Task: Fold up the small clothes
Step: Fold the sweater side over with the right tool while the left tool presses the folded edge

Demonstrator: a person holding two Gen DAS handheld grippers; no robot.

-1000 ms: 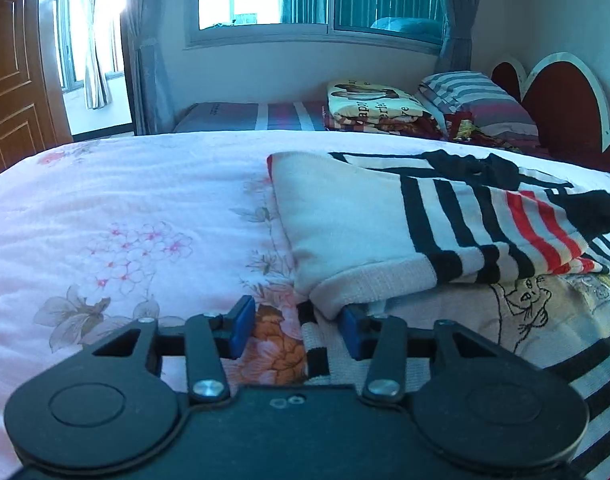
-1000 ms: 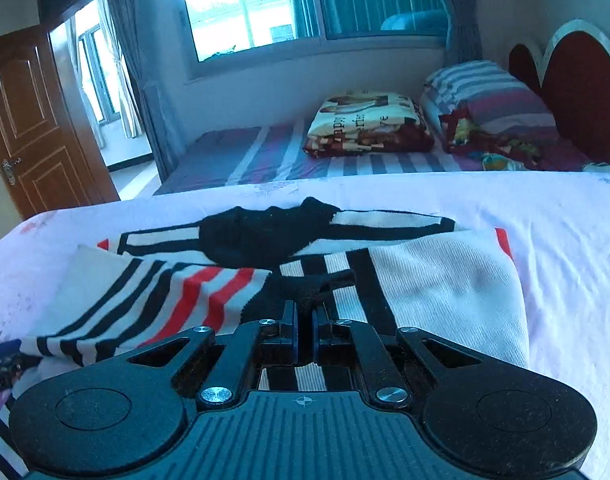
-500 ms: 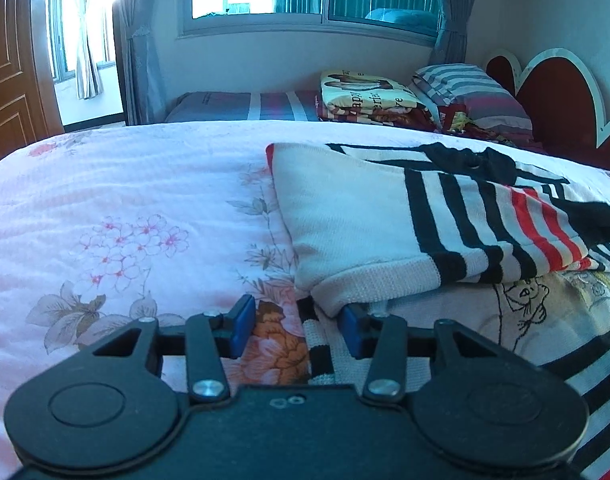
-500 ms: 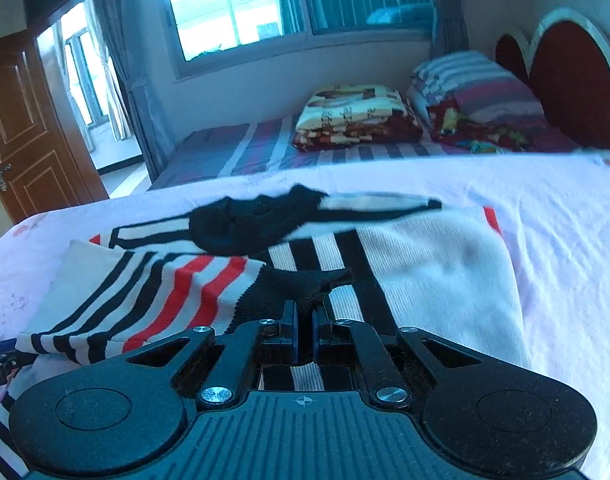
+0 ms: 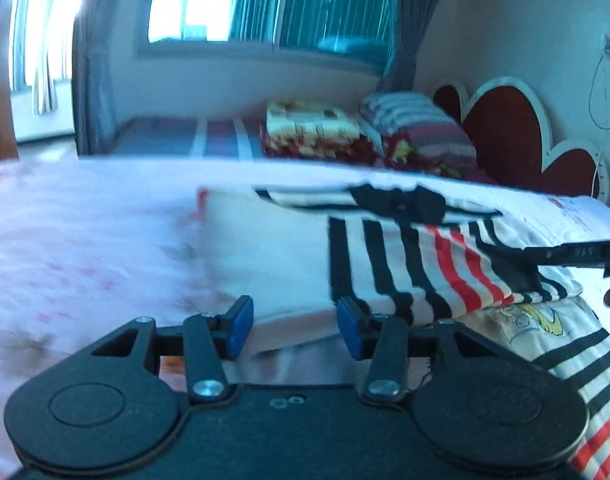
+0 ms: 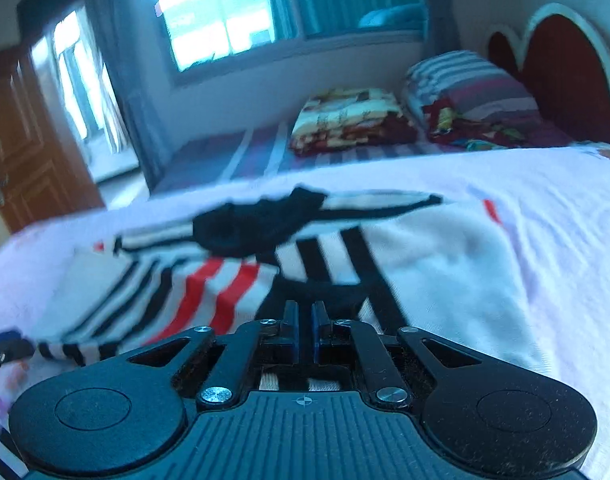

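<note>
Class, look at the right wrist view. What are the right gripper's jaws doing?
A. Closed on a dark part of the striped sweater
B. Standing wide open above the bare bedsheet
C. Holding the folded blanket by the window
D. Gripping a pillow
A: the right gripper has its blue pads nearly together with the black knit of the striped sweater pinched at their tips.

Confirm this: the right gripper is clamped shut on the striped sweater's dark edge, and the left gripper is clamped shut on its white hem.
Half right. In the left wrist view the left gripper stands open, its blue pads apart and pressing nothing. The right gripper is indeed shut on the dark edge of the striped sweater.
</note>
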